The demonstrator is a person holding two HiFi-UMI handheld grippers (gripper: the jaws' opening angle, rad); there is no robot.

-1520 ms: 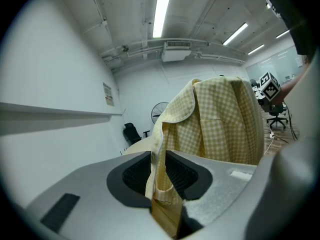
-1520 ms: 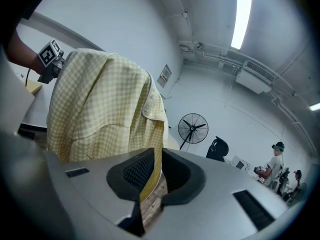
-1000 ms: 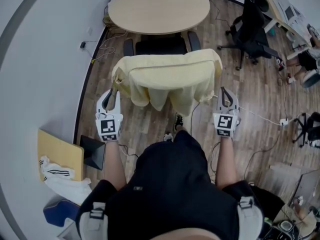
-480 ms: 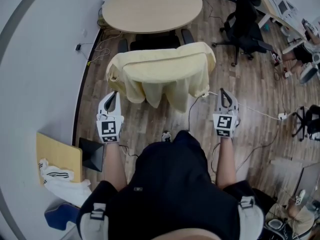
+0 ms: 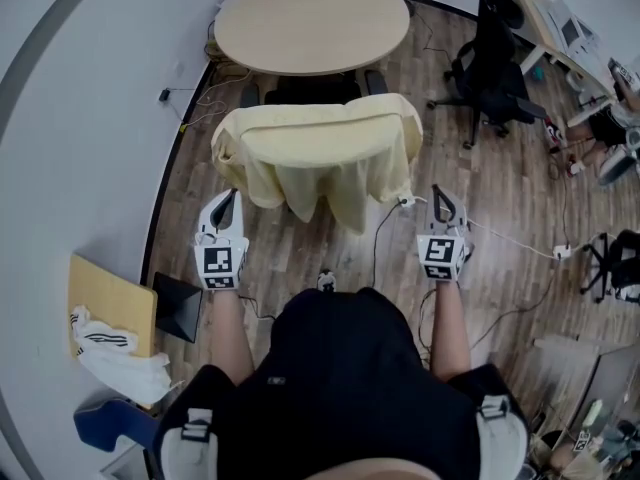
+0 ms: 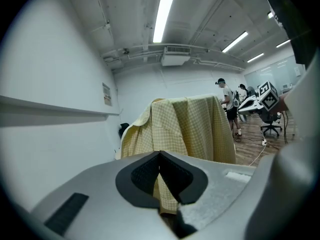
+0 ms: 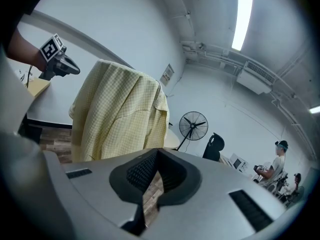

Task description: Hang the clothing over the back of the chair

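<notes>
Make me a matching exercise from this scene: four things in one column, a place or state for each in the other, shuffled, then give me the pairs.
Things
1. yellow shirt
2. round table
3. left gripper
4. black office chair

Places or states
A. jaws together, nothing held
B. draped over the back of the near chair
C. beyond the near chair, farthest from the person
D. standing apart at the head view's right

Pairs: 1-B, 2-C, 3-A, 4-D

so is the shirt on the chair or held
On the chair: the yellow shirt drapes over its back, no jaws on it.
</notes>
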